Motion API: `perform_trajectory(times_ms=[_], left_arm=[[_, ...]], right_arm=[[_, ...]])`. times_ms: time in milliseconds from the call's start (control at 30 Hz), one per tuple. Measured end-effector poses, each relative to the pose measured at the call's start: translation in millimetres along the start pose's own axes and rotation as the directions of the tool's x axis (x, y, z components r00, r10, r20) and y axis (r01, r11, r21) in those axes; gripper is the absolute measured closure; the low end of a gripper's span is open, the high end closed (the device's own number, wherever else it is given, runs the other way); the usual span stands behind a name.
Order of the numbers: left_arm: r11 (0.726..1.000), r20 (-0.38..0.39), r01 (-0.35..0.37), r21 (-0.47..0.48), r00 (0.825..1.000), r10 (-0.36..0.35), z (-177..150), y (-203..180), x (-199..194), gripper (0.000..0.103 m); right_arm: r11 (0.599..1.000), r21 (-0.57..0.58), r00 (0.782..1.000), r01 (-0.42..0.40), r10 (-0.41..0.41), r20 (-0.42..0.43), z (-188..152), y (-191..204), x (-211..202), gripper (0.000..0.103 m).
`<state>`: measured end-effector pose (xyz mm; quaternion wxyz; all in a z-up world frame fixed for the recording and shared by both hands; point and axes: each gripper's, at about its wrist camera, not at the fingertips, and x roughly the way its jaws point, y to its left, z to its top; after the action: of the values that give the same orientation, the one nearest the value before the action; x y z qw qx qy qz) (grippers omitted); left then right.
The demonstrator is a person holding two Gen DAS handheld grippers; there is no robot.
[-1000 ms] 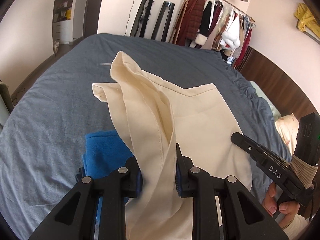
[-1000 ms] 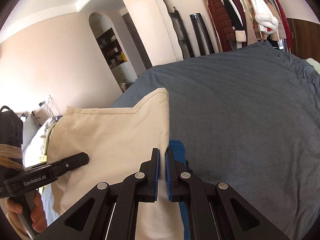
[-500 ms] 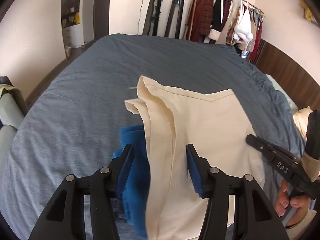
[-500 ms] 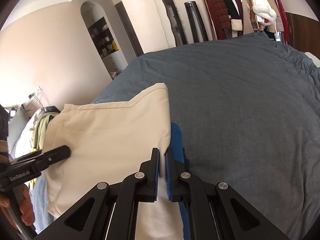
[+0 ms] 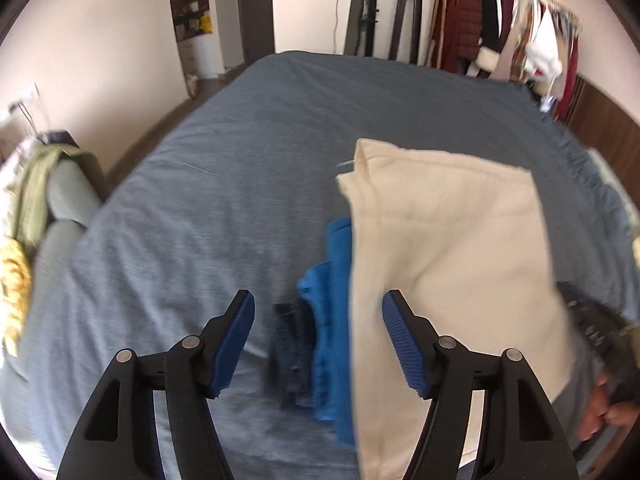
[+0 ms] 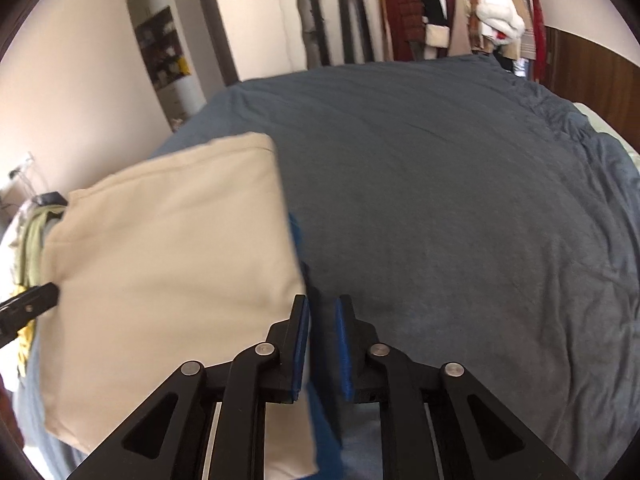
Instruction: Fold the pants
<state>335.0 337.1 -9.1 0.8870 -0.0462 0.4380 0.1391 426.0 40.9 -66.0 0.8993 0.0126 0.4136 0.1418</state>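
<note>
Left wrist: pants just right of open left tongs.

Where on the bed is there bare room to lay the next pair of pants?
The bed cover is bare beyond and to the right of the cream pants, up to the clothes rack. It is also bare left of the blue garment, toward the sofa. Crowded: the near edge, where the folded stack lies.

You've got a wide bed with a wrinkled blue-grey cover carrying everything. On it lies a bright blue folded fabric, a darker piece beside it, possibly denim, and folded cream cotton pants stacked over them.
</note>
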Motion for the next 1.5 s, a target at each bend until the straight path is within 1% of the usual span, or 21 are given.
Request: perform_trajectory(times_ms=[100,133,167,200,233,300,333,400,467,533,567,633,700,733,833,967,1033,1100,1200,1300,1500], left_arm=[[0.996,0.032,-0.077,0.035,0.997,0.076,-5,-1,-11,0.038],[0.995,0.048,-0.091,0.045,0.995,0.089,-7,-3,-17,0.038],[0.994,0.065,-0.09,0.057,0.994,0.086,-9,-5,-22,0.038],[0.994,0.079,-0.09,0.067,0.993,0.084,-10,-8,-28,0.038],[0.993,0.102,-0.095,0.076,0.991,0.087,-13,-12,-36,0.037],[0.991,0.141,-0.093,0.099,0.987,0.079,-18,-19,-51,0.035],[0.989,0.166,-0.099,0.109,0.983,0.08,-20,-24,-59,0.032],[0.989,0.201,-0.091,0.12,0.977,0.066,-22,-32,-72,0.028],[0.99,0.228,-0.062,0.126,0.973,0.032,-27,-41,-86,0.024],[0.989,0.258,-0.053,0.135,0.966,0.017,-33,-51,-100,0.021],[0.989,0.266,-0.049,0.138,0.964,0.011,-33,-54,-104,0.021],[0.989,0.285,-0.034,0.146,0.958,-0.009,-41,-65,-116,0.017],[0.989,0.3,-0.023,0.147,0.954,-0.023,-49,-76,-126,0.016],[0.989,0.31,-0.017,0.144,0.95,-0.028,-55,-81,-130,0.015],[0.989,0.343,-0.005,0.148,0.938,-0.046,-73,-96,-140,0.007],[0.987,0.375,-0.025,0.159,0.926,-0.037,-98,-116,-146,0.0],[0.988,0.379,-0.02,0.151,0.924,-0.039,-112,-125,-145,0.0],[0.99,0.372,-0.01,0.141,0.927,-0.043,-126,-132,-143,0.0],[0.993,0.372,0.01,0.122,0.927,-0.055,-146,-141,-136,0.0],[0.994,0.394,0.008,0.11,0.918,-0.051,-167,-148,-133,0.0],[0.997,0.433,0.021,0.081,0.9,-0.054,-207,-155,-140,0.0]], right_arm=[[0.999,0.015,0.999,0.046,-0.046,-0.029,0,-9,-2,0.089],[0.998,0.022,0.998,0.058,-0.058,-0.035,-1,-13,-4,0.088],[0.998,0.026,0.998,0.063,-0.063,-0.032,-1,-16,-7,0.084],[0.997,0.027,0.997,0.071,-0.07,-0.021,-2,-19,-14,0.076],[0.997,0.025,0.997,0.075,-0.075,-0.012,-1,-19,-18,0.072],[0.997,0.01,0.996,0.08,-0.08,0.026,1,-21,-34,0.067],[0.997,0.005,0.996,0.079,-0.079,0.043,0,-21,-41,0.064],[0.997,-0.012,0.993,0.078,-0.077,0.089,1,-22,-61,0.047],[0.997,-0.028,0.989,0.077,-0.073,0.126,3,-24,-78,0.041],[0.997,-0.04,0.984,0.069,-0.062,0.165,4,-26,-98,0.035],[0.997,-0.039,0.982,0.063,-0.055,0.18,3,-26,-105,0.03],[0.998,-0.042,0.975,0.04,-0.03,0.22,0,-31,-123,0.029],[0.998,-0.047,0.968,0.04,-0.027,0.251,-7,-35,-139,0.021],[0.998,-0.049,0.966,0.041,-0.027,0.256,-9,-36,-144,0.019],[0.998,-0.048,0.964,0.046,-0.032,0.264,-22,-45,-158,0.017],[0.997,-0.042,0.963,0.065,-0.052,0.265,-47,-62,-169,0.016],[0.997,-0.04,0.964,0.065,-0.053,0.26,-60,-71,-171,0.015],[0.996,-0.047,0.965,0.07,-0.055,0.257,-71,-79,-171,0.015],[0.996,-0.057,0.962,0.073,-0.055,0.268,-90,-91,-170,0.015],[0.995,-0.068,0.959,0.069,-0.047,0.279,-104,-102,-167,0.015],[0.994,-0.088,0.941,0.058,-0.025,0.337,-140,-116,-170,0.015]])
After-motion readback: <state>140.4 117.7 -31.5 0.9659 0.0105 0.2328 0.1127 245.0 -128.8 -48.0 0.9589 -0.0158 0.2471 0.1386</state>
